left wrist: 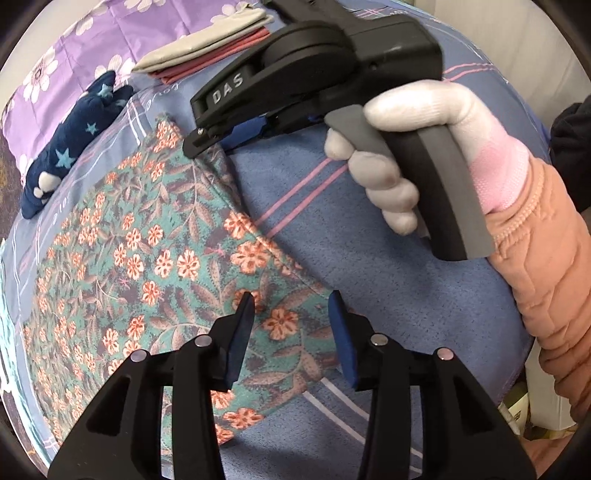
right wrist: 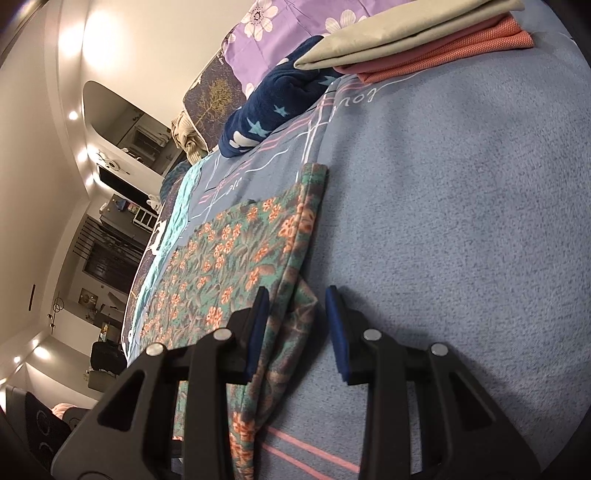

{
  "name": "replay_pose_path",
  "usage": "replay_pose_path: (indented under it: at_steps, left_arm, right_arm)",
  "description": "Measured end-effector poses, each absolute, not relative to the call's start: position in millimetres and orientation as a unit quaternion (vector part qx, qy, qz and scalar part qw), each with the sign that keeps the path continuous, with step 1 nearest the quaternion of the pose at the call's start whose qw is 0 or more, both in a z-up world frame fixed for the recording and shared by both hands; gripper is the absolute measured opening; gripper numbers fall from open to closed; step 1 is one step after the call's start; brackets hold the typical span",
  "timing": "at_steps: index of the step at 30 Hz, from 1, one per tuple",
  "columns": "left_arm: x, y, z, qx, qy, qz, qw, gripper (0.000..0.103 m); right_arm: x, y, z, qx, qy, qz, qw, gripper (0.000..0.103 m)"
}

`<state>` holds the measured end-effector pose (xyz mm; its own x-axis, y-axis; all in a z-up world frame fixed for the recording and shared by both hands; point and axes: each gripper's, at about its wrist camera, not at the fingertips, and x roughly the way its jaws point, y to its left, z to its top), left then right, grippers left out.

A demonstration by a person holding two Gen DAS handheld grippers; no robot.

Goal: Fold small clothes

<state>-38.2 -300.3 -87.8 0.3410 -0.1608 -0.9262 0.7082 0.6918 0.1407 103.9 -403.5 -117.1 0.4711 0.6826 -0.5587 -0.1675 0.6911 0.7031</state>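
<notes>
Our left gripper [left wrist: 291, 332] hangs with jaws apart over the floral garment [left wrist: 147, 258], gripping nothing. The right gripper [right wrist: 295, 328] is also apart, straddling the garment's raised edge near the bed's [right wrist: 461, 221] near side. The cloth's long axis runs away from us toward 2 folded pieces [right wrist: 406, 40]; open blanket lies rightward.

1. Both views are bright, evenly lit and mostly sharp.
2. Fisheye bending and black vignette ring every edge.
3. In the right wrist view, ceiling spotlights [right wrist: 96, 31] glare around 10 o'clock.
4. Soft shadow darkens the blue bedspread [right wrist: 461, 221] toward 6 o'clock.
</notes>
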Motion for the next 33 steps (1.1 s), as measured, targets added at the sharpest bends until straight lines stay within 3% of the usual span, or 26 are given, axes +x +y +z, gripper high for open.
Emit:
replay_pose_path:
  at_steps: [3, 5, 9, 10, 11, 12, 18, 33]
  left_arm:
    - [-43, -305, -88, 0.279, 0.5, -0.291, 0.767, 0.043]
    - [-43, -306, -91, 0.281, 0.502, -0.295, 0.763, 0.049]
    - [-40, -304, -96, 0.276, 0.499, -0.29, 0.768, 0.048]
    - [-38, -303, -95, 0.273, 0.496, -0.29, 0.771, 0.033]
    - [-37, -300, -92, 0.269, 0.492, -0.289, 0.776, 0.008]
    - [-35, -296, -88, 0.256, 0.491, -0.294, 0.779, 0.003]
    - [-16, -270, -78, 0.183, 0.51, -0.304, 0.783, 0.002]
    - [-18, -258, -85, 0.123, 0.523, -0.353, 0.766, 0.002]
  right_arm:
    - [102, -406, -118, 0.296, 0.439, 0.267, 0.806, 0.032]
    - [100, -407, -118, 0.295, 0.437, 0.268, 0.806, 0.032]
    - [98, -408, -117, 0.291, 0.435, 0.267, 0.809, 0.032]
    - [97, -408, -116, 0.29, 0.433, 0.267, 0.81, 0.032]
    - [96, -407, -116, 0.289, 0.433, 0.268, 0.811, 0.032]
    - [96, -406, -116, 0.289, 0.432, 0.268, 0.811, 0.032]
    - [95, -406, -115, 0.291, 0.43, 0.27, 0.811, 0.032]
    - [96, -405, -110, 0.291, 0.43, 0.267, 0.811, 0.034]
